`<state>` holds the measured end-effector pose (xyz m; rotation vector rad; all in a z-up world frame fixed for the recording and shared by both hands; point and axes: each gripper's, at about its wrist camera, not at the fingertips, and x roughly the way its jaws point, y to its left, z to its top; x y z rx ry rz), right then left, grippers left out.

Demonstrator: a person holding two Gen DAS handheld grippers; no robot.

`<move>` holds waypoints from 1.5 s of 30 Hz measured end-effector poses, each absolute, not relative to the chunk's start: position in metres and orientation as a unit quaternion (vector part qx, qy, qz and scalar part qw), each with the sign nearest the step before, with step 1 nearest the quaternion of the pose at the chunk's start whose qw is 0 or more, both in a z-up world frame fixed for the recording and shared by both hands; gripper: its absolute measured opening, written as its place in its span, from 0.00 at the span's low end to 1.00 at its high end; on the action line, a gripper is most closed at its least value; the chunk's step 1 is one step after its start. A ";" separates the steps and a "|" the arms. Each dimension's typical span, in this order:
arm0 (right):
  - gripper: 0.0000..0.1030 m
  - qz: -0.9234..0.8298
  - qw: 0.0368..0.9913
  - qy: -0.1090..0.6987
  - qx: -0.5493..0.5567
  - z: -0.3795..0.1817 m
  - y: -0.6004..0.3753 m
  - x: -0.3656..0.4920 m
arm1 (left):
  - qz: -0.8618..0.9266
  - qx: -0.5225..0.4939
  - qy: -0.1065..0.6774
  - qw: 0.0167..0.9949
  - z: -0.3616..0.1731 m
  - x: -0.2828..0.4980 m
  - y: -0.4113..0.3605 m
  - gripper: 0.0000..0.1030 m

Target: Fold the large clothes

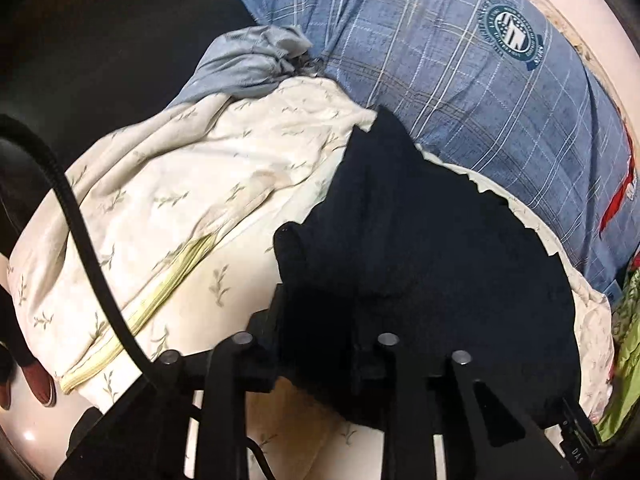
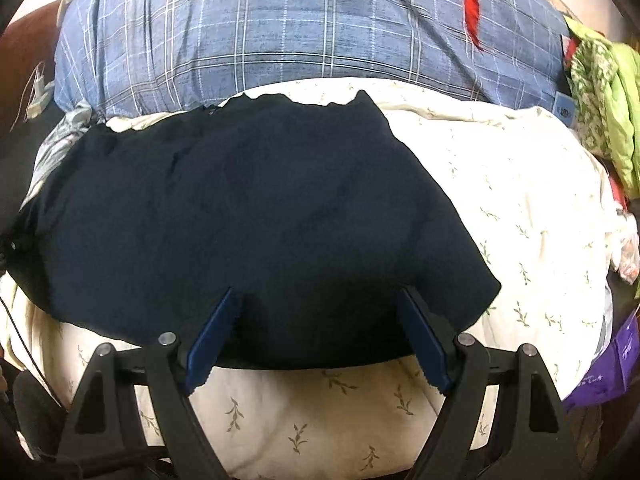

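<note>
A blue plaid pillow [image 2: 304, 36] lies behind the dark garment [image 2: 248, 216]; the right hand-held gripper [image 2: 316, 336] gapes wide, holding nothing. The left hand-held gripper [image 1: 320, 320] is buried in cloth; I cannot tell its grip.

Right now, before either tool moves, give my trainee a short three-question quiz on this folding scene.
1. True or false: the right gripper has its jaws spread wide, with nothing pinched between them.
2. Multiple choice: the dark navy garment lies on A) a bare wooden floor, B) a cream leaf-print cover, C) a green towel.
3. Short answer: what lies just behind the garment, at the far side of the bed?

Key
1. True; the blue pads stand apart over the garment's near edge.
2. B.
3. A blue plaid pillow with a round emblem.
</note>
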<state>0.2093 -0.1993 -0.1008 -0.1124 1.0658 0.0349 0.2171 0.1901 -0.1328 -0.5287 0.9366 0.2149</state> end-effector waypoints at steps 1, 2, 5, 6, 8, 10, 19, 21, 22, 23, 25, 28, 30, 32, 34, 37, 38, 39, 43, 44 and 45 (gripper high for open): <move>0.79 0.016 0.860 0.508 -0.053 -0.101 -0.201 0.209 | 0.105 -0.256 0.447 0.851 -0.135 0.213 0.193 0.52; 0.79 0.016 0.860 0.508 -0.053 -0.101 -0.201 0.209 | 0.104 -0.260 0.448 0.849 -0.137 0.210 0.194 0.58; 0.79 0.020 0.859 0.510 -0.047 -0.102 -0.200 0.208 | 0.090 -0.300 0.442 0.841 -0.146 0.198 0.199 0.73; 0.79 0.022 0.858 0.510 -0.047 -0.102 -0.199 0.208 | 0.088 -0.307 0.446 0.836 -0.151 0.198 0.198 0.77; 0.79 0.024 0.857 0.512 -0.049 -0.103 -0.197 0.209 | 0.080 -0.308 0.454 0.832 -0.158 0.203 0.194 0.78; 0.79 0.025 0.857 0.512 -0.050 -0.104 -0.195 0.208 | 0.079 -0.303 0.444 0.840 -0.159 0.211 0.189 0.80; 0.79 0.017 0.857 0.513 -0.037 -0.103 -0.202 0.208 | 0.071 -0.325 0.427 0.841 -0.146 0.228 0.193 0.20; 0.79 0.030 0.861 0.508 -0.018 -0.100 -0.202 0.207 | 0.067 -0.331 0.427 0.839 -0.142 0.228 0.195 0.19; 0.79 0.037 0.862 0.505 -0.013 -0.098 -0.201 0.206 | 0.065 -0.336 0.430 0.836 -0.141 0.229 0.196 0.19; 0.79 0.049 0.864 0.501 -0.007 -0.095 -0.198 0.204 | 0.062 -0.339 0.431 0.834 -0.139 0.228 0.198 0.18; 0.79 0.084 0.868 0.489 0.003 -0.090 -0.187 0.201 | 0.055 -0.341 0.433 0.832 -0.136 0.227 0.200 0.18; 0.79 0.138 0.871 0.471 0.003 -0.085 -0.161 0.194 | 0.046 -0.341 0.432 0.834 -0.130 0.226 0.199 0.18; 0.79 0.171 0.871 0.460 -0.004 -0.083 -0.142 0.189 | 0.041 -0.336 0.434 0.835 -0.128 0.227 0.197 0.18; 0.79 0.204 0.869 0.450 -0.017 -0.081 -0.121 0.185 | 0.033 -0.336 0.437 0.834 -0.125 0.227 0.195 0.18; 0.79 0.231 0.869 0.435 -0.040 -0.079 -0.100 0.179 | 0.022 -0.337 0.438 0.833 -0.122 0.228 0.194 0.18; 0.79 0.256 0.871 0.414 -0.066 -0.078 -0.084 0.172 | 0.007 -0.335 0.440 0.833 -0.113 0.230 0.189 0.18; 0.79 0.265 0.870 0.410 -0.067 -0.078 -0.080 0.171 | 0.004 -0.326 0.442 0.835 -0.110 0.231 0.185 0.18; 0.79 0.277 0.869 0.405 -0.071 -0.078 -0.075 0.169 | 0.004 -0.318 0.445 0.837 -0.109 0.232 0.183 0.18; 0.79 0.318 0.862 0.384 -0.089 -0.082 -0.041 0.170 | 0.005 -0.304 0.458 0.836 -0.108 0.235 0.180 0.18; 0.79 0.336 0.855 0.383 -0.096 -0.085 -0.030 0.172 | 0.003 -0.303 0.462 0.833 -0.110 0.236 0.182 0.19; 0.79 0.345 0.851 0.380 -0.106 -0.088 -0.019 0.172 | 0.004 -0.302 0.469 0.830 -0.113 0.236 0.185 0.20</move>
